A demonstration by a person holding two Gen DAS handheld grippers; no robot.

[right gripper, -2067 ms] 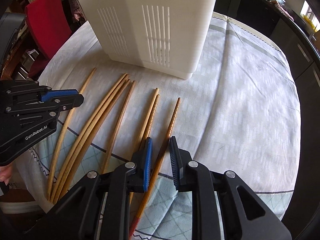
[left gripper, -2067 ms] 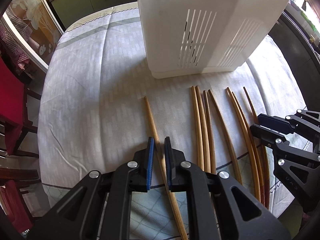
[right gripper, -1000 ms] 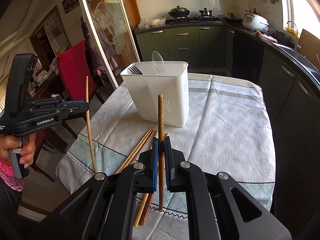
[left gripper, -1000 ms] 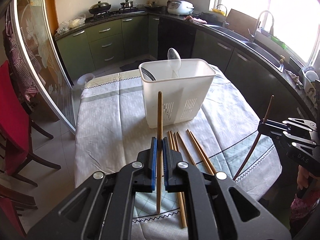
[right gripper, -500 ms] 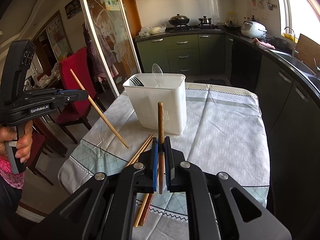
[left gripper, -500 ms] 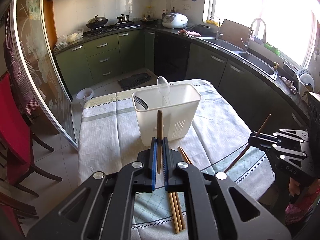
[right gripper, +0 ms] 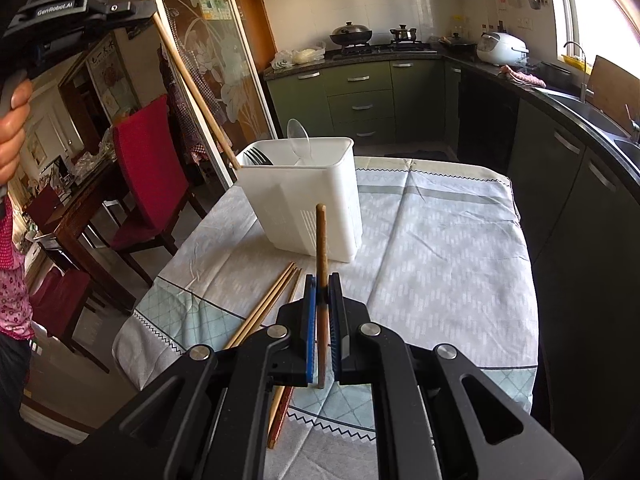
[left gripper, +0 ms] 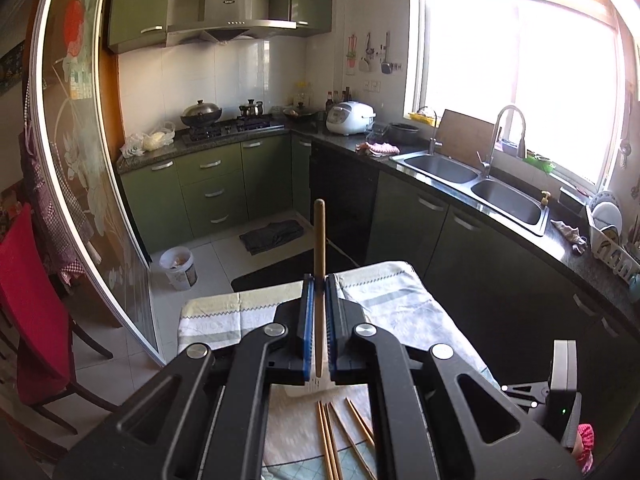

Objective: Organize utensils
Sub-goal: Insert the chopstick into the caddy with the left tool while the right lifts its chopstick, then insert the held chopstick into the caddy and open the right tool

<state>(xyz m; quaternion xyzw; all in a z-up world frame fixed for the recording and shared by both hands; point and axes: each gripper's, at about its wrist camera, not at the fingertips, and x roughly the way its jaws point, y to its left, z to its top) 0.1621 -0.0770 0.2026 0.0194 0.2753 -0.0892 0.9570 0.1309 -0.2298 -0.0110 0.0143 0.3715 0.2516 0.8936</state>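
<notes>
My left gripper (left gripper: 319, 284) is shut on a wooden chopstick (left gripper: 319, 240). In the right wrist view that gripper (right gripper: 132, 4) is high at the upper left, and its chopstick (right gripper: 188, 76) slants down with its tip at the left rim of the white utensil holder (right gripper: 308, 208). The holder stands on the table and has a fork (right gripper: 256, 157) and a clear spoon (right gripper: 298, 136) in it. My right gripper (right gripper: 323, 284) is shut on a darker chopstick (right gripper: 321, 264), held upright above the table in front of the holder. Several chopsticks (right gripper: 268, 304) lie on the cloth.
The table has a pale patterned cloth (right gripper: 440, 240). Red chairs (right gripper: 148, 168) stand to its left and dark kitchen cabinets (right gripper: 580, 184) to its right. A sliding glass door (left gripper: 80, 160) is at the left. The loose chopsticks also show in the left wrist view (left gripper: 332, 436).
My left gripper has risen higher and tilted, bringing its chopstick's tip to the holder's rim. My right gripper has moved a little closer to the holder with its chopstick.
</notes>
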